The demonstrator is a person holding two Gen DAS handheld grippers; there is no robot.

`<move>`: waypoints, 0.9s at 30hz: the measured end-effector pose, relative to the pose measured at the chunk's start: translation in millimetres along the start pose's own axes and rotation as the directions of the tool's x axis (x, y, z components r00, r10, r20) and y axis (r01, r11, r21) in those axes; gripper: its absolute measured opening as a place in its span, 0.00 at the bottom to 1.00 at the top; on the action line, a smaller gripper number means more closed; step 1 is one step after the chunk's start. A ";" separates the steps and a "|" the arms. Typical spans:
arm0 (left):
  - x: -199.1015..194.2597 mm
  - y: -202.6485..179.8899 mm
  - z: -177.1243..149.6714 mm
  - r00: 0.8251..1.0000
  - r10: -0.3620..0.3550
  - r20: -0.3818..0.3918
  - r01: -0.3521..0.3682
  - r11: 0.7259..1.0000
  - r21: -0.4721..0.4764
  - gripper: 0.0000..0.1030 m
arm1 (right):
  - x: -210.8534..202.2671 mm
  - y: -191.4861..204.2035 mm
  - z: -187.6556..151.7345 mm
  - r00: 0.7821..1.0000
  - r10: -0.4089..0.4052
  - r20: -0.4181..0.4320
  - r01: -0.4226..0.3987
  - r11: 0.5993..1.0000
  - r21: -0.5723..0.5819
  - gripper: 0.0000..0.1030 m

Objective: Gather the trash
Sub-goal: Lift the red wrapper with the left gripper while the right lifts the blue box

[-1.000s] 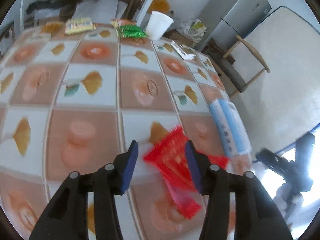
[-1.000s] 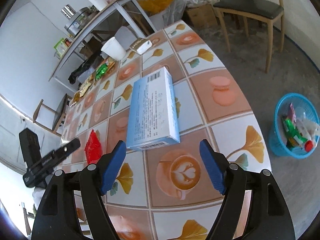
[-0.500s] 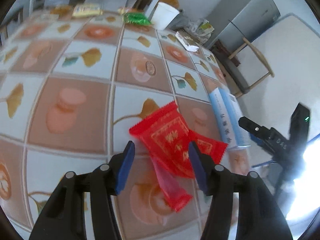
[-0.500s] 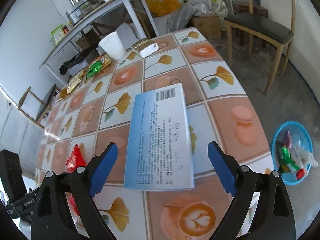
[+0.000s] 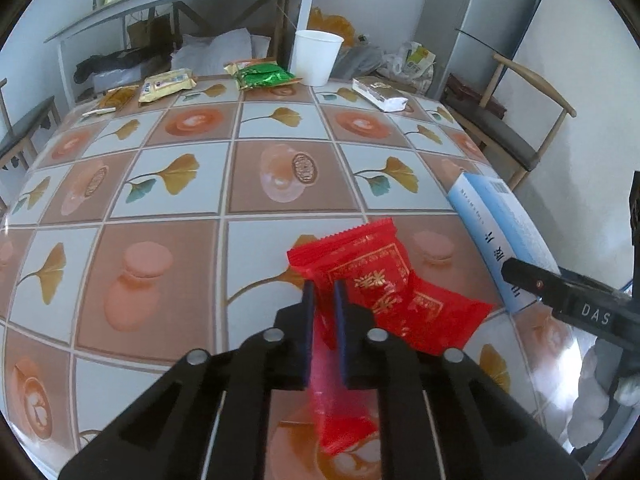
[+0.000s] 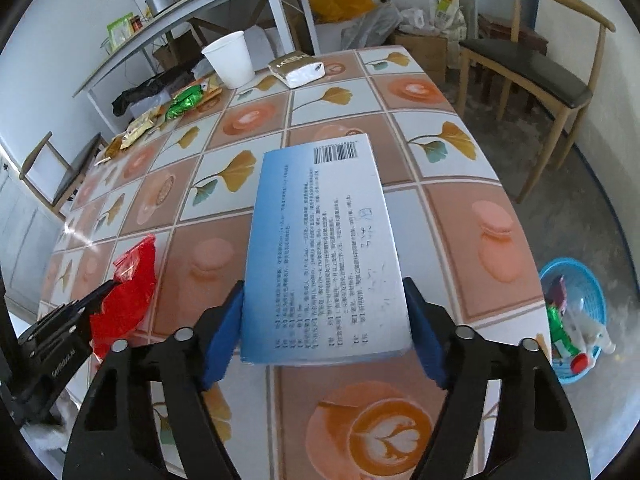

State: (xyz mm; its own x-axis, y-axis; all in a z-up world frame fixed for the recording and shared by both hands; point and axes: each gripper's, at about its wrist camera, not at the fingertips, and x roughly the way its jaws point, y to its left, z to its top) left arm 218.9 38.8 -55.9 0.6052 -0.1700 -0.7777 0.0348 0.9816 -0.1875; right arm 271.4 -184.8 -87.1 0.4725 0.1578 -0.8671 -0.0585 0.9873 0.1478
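Both tongs are engaged with trash at the near edge of the counter (image 5: 240, 216). Right tongs (image 6: 324, 316): the jaws are closing on the blue-and-white carton (image 6: 324, 248), and the blue pads already sit against its two long sides near its lower end; treat this as a grasp being completed. The carton's long axis runs away from the tongs, from bottom centre of the right wrist frame toward the barcode end at upper centre. Left tongs (image 5: 323, 300): clenched on the near edge of the red wrappers (image 5: 372, 280), which fan out to the right and upward in the left wrist frame, toward the carton at the right edge.

The blue basket (image 6: 580, 312) stands on the floor at the lower right of the right wrist frame, already holding litter. It lies on the right tongs' side, beyond the counter edge, so the carton appears to have the shorter path.

Remaining items: a white cup (image 5: 318, 56), green packet (image 5: 262, 76), yellow packet (image 5: 168, 85) and tissue pack (image 5: 380, 94) sit along the far counter edge, upper frame.
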 end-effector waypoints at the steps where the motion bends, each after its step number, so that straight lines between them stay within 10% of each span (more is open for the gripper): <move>1: -1.2 -0.4 0.1 1.000 -0.005 0.007 0.005 1.000 0.003 0.05 | -2.0 -0.8 -2.0 1.000 0.001 -0.001 -0.001 1.000 0.002 0.68; 27: -70.0 -46.0 3.1 0.984 0.004 0.176 -0.034 0.985 0.167 0.02 | -66.8 -35.8 -27.0 0.987 0.122 0.104 -0.139 0.975 0.174 0.67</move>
State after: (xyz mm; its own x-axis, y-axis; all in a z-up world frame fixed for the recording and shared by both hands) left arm 177.3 5.8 9.0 0.7356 -0.1482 -0.6610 0.1467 0.9875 -0.0581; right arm 218.3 -230.1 -47.3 0.5511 0.2740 -0.7881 0.0304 0.9373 0.3471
